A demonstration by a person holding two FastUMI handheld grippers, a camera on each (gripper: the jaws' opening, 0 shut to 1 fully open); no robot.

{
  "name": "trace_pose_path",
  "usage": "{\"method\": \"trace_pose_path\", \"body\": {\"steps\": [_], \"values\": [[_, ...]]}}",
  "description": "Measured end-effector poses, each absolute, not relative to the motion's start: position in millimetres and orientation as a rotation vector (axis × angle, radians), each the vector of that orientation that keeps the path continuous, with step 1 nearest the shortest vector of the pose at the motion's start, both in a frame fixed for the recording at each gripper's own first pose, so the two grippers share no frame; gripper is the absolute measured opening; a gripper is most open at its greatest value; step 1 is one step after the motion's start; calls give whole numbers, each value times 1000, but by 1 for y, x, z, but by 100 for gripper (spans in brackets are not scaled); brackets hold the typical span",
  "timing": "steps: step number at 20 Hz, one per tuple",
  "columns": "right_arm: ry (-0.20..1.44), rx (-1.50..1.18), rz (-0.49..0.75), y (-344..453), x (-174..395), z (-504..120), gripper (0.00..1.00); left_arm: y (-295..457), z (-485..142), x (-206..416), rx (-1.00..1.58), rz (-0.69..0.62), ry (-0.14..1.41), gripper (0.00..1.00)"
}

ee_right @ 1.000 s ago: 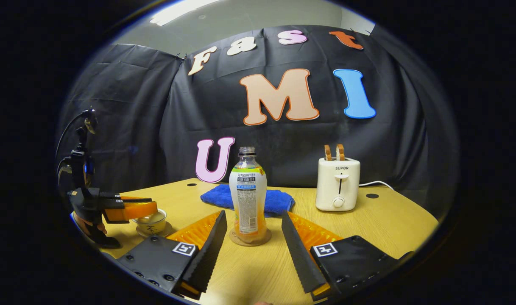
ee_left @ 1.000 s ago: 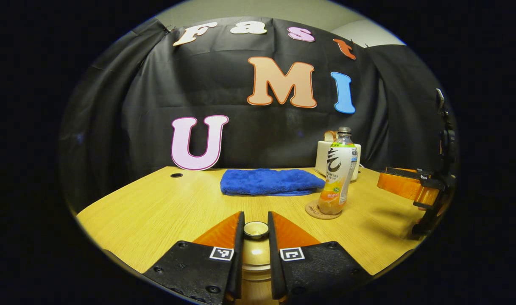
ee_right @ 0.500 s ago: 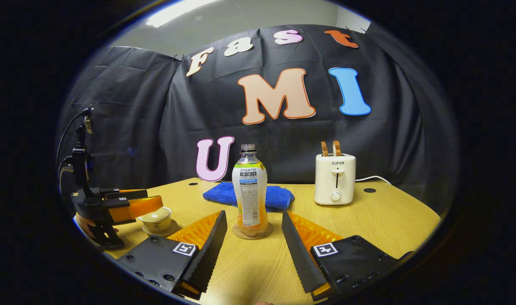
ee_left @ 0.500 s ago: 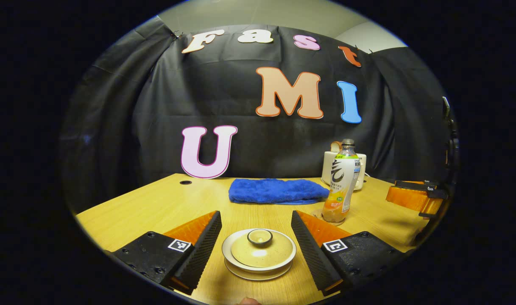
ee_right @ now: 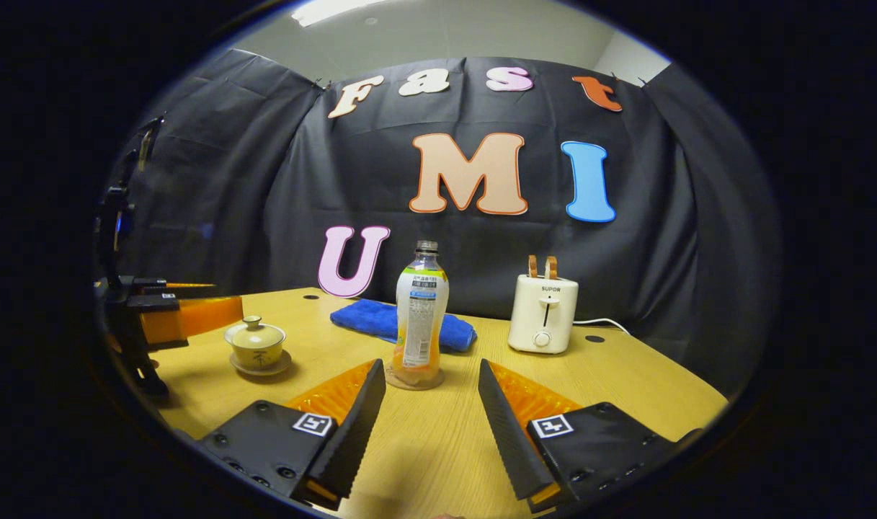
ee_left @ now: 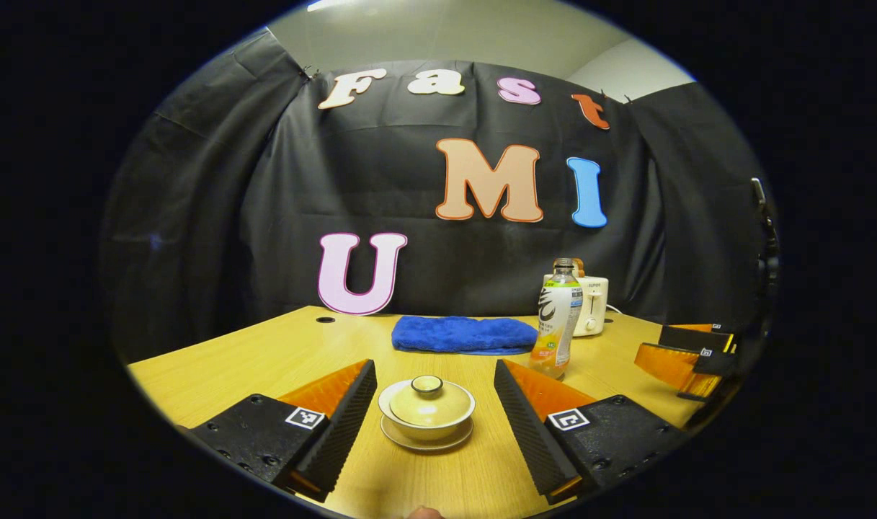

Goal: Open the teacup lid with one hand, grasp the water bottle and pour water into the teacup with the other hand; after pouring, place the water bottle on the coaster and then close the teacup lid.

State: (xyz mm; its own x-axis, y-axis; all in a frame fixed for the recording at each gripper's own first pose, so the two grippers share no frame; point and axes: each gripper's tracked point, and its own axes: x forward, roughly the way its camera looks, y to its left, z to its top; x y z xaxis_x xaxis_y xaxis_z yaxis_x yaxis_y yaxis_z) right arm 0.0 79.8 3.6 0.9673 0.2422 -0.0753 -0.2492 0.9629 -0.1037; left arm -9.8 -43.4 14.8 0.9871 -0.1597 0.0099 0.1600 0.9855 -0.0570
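On the tabletop we see the teacup sitting on its saucer, lid on and seated square, knob up. Left claw is released: fingers spread wide, one on each side of the teacup, neither touching it. The cup sits between the fingertips with a clear gap both sides.

From the right gripper view the teacup is off to the left, lid closed, and the left claw hangs just beside it, apart from it.

Water bottle stands upright on the coaster, cap off, orange liquid in the lower part. Right claw is released too: fingers wide apart, aimed at the bottle, tips short of it and not touching. In the left gripper view the bottle is to the right of the teacup and farther back, well apart from it; the right claw shows at the far right edge, near the tabletop rim.

Blue towel lies folded flat behind the teacup, near the booth wall. In the right gripper view the towel sits partly behind the bottle. White toaster stands to the right of the bottle, two slices sticking out of the slots, cord trailing right. In the left gripper view the toaster is partly hidden behind the bottle.

We can't tell the water level in the teacup with the lid on.
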Motion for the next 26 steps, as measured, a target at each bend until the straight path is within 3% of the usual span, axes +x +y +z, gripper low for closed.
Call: {"method": "trace_pose_path", "body": {"steps": [1, 2, 5, 6, 7, 8, 26], "values": [[61, -125, 240, 77, -3, 2, 89, -43, 15, -14, -52, -158, -10, 94], [58, -139, 222, 72, -6, 2, 79, -45, 14, -18, -44, -159, -8, 96], [47, -114, 207, 67, -20, 5, 79, -45, 9, -25, -17, -152, -5, 96], [51, -104, 199, 66, -24, 4, 96, -45, 8, -26, -11, -153, -2, 94], [52, -104, 189, 63, -27, 3, 79, -45, 7, -27, -10, -152, -1, 96], [49, -99, 184, 61, -30, 4, 87, -46, 5, -27, -13, -155, 3, 96], [39, 2, 116, 47, -35, 6, 87, -51, -3, -29, -10, -165, 4, 96]]}}
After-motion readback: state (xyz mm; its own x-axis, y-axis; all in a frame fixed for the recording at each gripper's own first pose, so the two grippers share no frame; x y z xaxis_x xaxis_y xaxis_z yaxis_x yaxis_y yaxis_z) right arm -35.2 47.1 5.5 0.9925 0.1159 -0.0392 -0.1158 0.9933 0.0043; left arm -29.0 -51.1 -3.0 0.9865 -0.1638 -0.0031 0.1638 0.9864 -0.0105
